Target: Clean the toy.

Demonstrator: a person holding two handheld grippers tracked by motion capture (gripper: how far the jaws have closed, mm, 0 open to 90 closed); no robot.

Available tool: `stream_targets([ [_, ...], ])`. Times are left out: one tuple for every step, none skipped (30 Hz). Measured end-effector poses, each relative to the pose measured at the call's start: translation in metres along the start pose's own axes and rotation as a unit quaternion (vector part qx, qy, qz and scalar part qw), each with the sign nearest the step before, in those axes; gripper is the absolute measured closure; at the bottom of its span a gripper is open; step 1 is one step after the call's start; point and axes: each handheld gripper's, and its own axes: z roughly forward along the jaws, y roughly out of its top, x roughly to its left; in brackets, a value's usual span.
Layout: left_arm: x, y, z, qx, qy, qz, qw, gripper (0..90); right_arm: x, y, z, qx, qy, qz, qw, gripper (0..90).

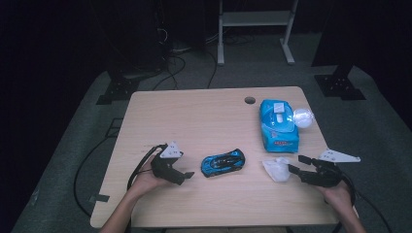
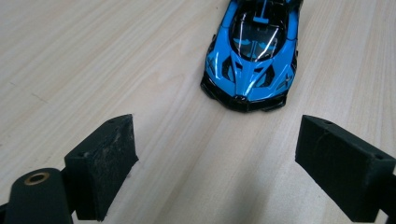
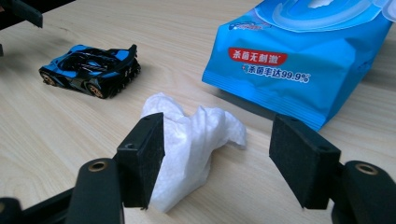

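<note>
Wooden table, one; round cable hole, one, near its far edge.

Toy car, one: blue and black, on its wheels at the centre front of the table, between the two grippers and apart from both. In the left gripper view its nose points toward the camera, beyond the jaw tips.

Crumpled white wipe, one: lying loose on the table right of the car, just in front of the pack's near end.

Wipe pack, one: blue, flat on the right side of the table, its flap lifted at the far end; contents cannot be made out. A pale round object sits at its far right corner, by the table's right edge; what it is cannot be told.

Left gripper, one: jaws spread wide, nothing between them, bare wood ahead up to the car.

Right gripper, one: jaws spread, with the wipe lying partly between them; one pad is at the wipe's side, the other stands clear. No pinch.

Open room: the whole left and far-centre of the tabletop is bare; both hands rest near the front edge.
</note>
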Motion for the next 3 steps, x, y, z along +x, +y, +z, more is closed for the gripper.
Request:
stream_targets([
  [-0.0002,-0.0006,0.0012,-0.001,0.000,-0.002,1.0000,10.9,0.0008,-0.0002,-0.0001,-0.001,0.000,0.000,1.0000,33.5],
  [-0.0001,-0.0010,0.0022,0.002,-0.001,-0.004,1.0000,10.7,0.0014,-0.0003,-0.0003,-0.004,0.000,-0.002,1.0000,33.0],
  [0.0001,-0.0013,0.0034,0.005,-0.002,-0.003,1.0000,10.5,0.0019,-0.0004,-0.0005,-0.008,0.001,-0.003,1.0000,32.6],
])
